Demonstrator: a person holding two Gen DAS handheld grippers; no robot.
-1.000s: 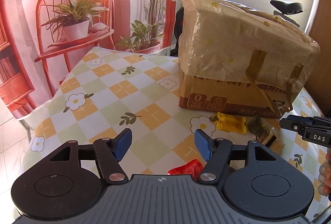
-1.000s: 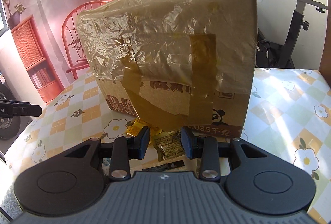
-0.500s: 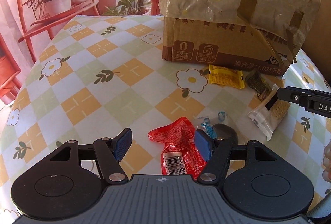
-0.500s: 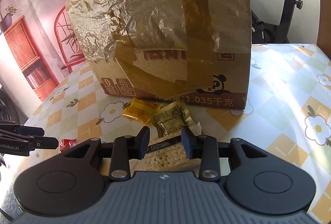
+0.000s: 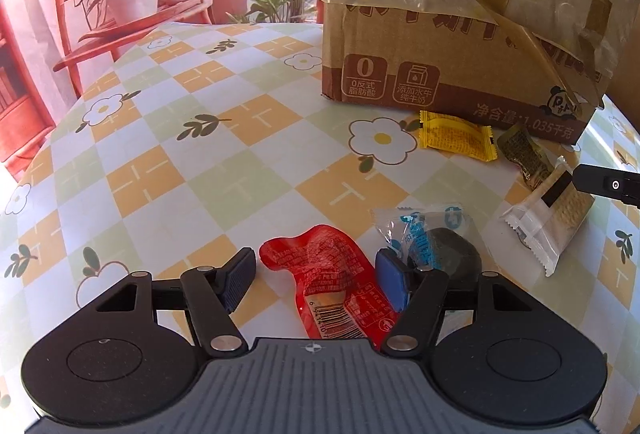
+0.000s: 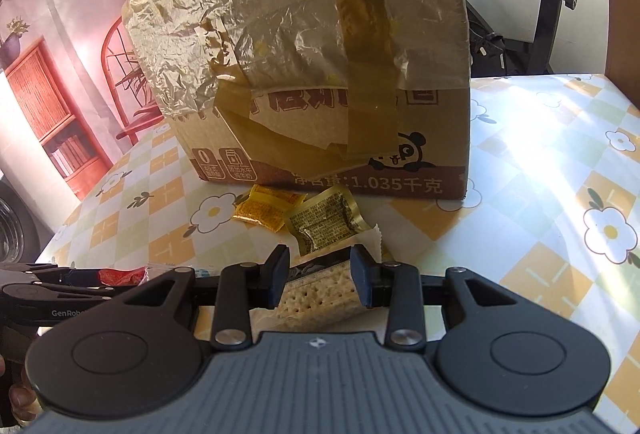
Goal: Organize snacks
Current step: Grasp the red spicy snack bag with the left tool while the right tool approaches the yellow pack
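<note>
Left wrist view
- Left gripper (image 5: 316, 276): fingers spread wide, holding nothing, low over the table.
- Red snack packet (image 5: 334, 292): flat on the tablecloth between the two fingers, barcode end toward the camera; whether either pad touches it cannot be told.
- Clear blue-printed packet (image 5: 434, 240): holds a dark round snack, lies just right of the red one, beside the right pad.
- Cracker pack (image 5: 548, 222): white wrapper, farther right, with the tip of the other gripper over its far end.
- Yellow packet (image 5: 456, 135): near the foot of the cardboard box (image 5: 440, 73).
- Olive-green packet (image 5: 524, 155): between the yellow packet and the cracker pack.
- Tablecloth (image 5: 200, 161): checked, with flowers.

Right wrist view
- Right gripper (image 6: 320, 276): fingers apart, astride the cracker pack (image 6: 316, 300); not seen to pinch it.
- Yellow packet (image 6: 266, 211) and olive-green packet (image 6: 326, 224): side by side ahead of the fingers, just before the cardboard box (image 6: 320, 73), which is wrapped in plastic film and tape.
- Left gripper (image 6: 52, 288): at the left edge, red snack packet (image 6: 120, 276) just past it.
</note>
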